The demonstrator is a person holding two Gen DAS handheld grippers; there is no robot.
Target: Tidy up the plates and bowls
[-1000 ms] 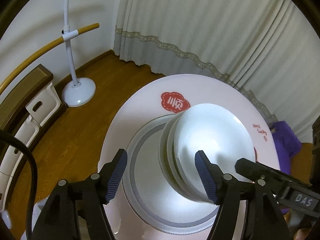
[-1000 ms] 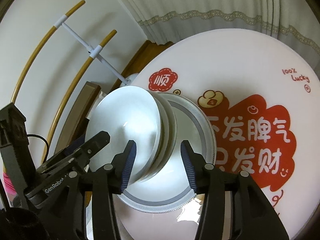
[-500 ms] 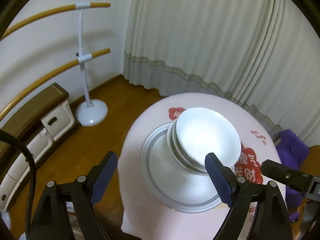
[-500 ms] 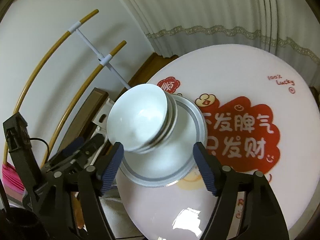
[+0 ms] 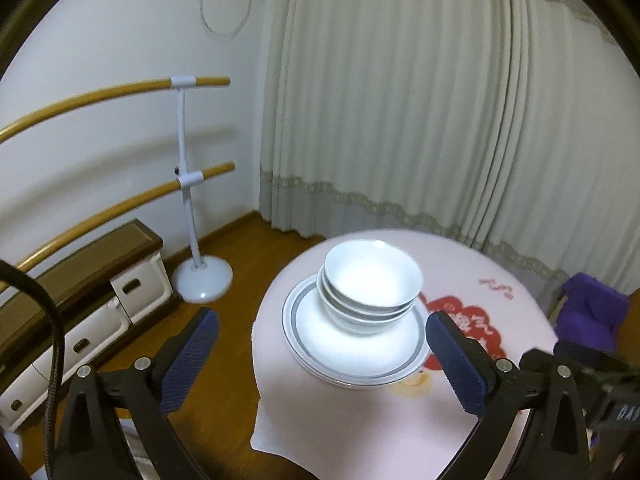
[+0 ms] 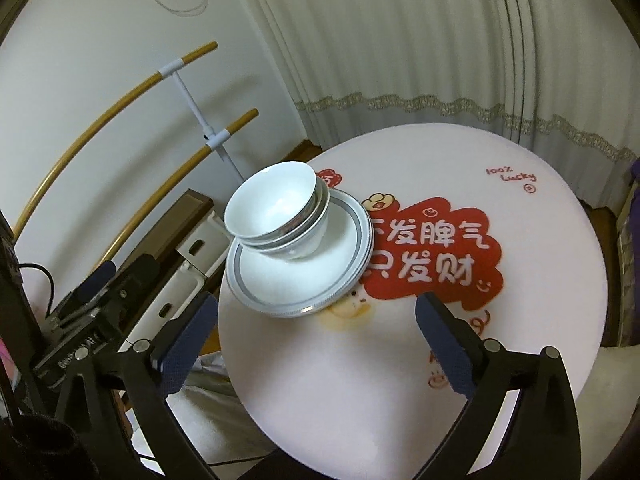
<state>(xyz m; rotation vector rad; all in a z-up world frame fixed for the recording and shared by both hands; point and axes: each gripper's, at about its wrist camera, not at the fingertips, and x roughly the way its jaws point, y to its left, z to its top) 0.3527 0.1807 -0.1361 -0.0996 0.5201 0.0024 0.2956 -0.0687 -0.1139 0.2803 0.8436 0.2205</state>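
A stack of white bowls [image 5: 372, 280] [image 6: 272, 204] sits on a stack of grey-rimmed white plates [image 5: 360, 356] [image 6: 304, 280]. They rest on the left part of a round pink table [image 5: 360, 420] [image 6: 400, 360] with red print. My left gripper [image 5: 320, 322] hangs well back from the stack. Its jaws are opening wide with nothing between them. My right gripper [image 6: 316, 304] is likewise apart from the dishes, its jaws opening and empty. Each gripper also shows at the edge of the other's view: the left gripper [image 6: 100, 280] and the right gripper [image 5: 580, 364].
A white barre stand [image 5: 188, 200] with two wooden rails stands on the wood floor left of the table. A low cabinet with drawers [image 5: 80, 300] lines the left wall. Pale curtains [image 5: 400, 120] hang behind, and a purple object [image 5: 592, 312] sits at the right.
Both grippers have drawn back and upward from the bowl stack, which now looks small and distant. Both pairs of jaws have spread wider. The dishes have not moved.
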